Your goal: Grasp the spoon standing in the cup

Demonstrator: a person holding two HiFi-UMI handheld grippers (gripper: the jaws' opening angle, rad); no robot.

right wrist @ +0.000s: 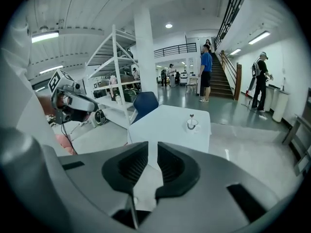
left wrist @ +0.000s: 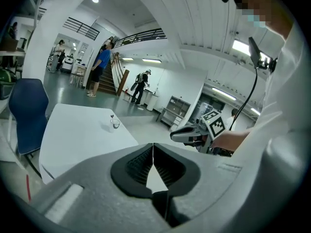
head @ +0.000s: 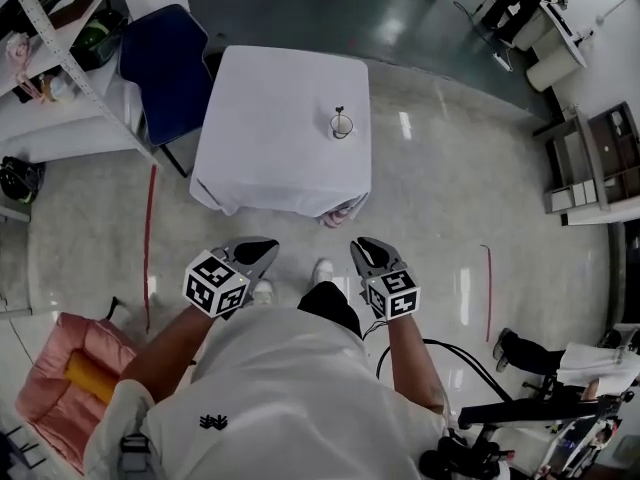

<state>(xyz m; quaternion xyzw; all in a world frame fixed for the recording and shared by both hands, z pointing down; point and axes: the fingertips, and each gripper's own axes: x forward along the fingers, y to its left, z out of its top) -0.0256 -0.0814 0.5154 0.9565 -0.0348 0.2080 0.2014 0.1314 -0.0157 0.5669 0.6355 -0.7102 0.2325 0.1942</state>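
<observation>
A clear cup (head: 342, 125) with a small dark spoon (head: 340, 112) standing in it sits near the right edge of a white-clothed table (head: 268, 148). Both grippers are held close to the person's body, well short of the table. My left gripper (head: 262, 249) has its jaws touching at the tips, with nothing between them. My right gripper (head: 365, 246) shows a narrow gap between its pads, also with nothing in it. The cup (left wrist: 115, 123) looks small and distant in the left gripper view, and the cup (right wrist: 192, 124) is just as far off in the right gripper view.
A blue chair (head: 165, 63) stands at the table's far left corner, beside white shelving (head: 50, 78). A pink cushioned seat (head: 60, 378) lies at the lower left. Cabinets (head: 595, 163) stand on the right, and cables and equipment (head: 520, 408) lie at the lower right. Several people stand by a distant staircase (right wrist: 228, 76).
</observation>
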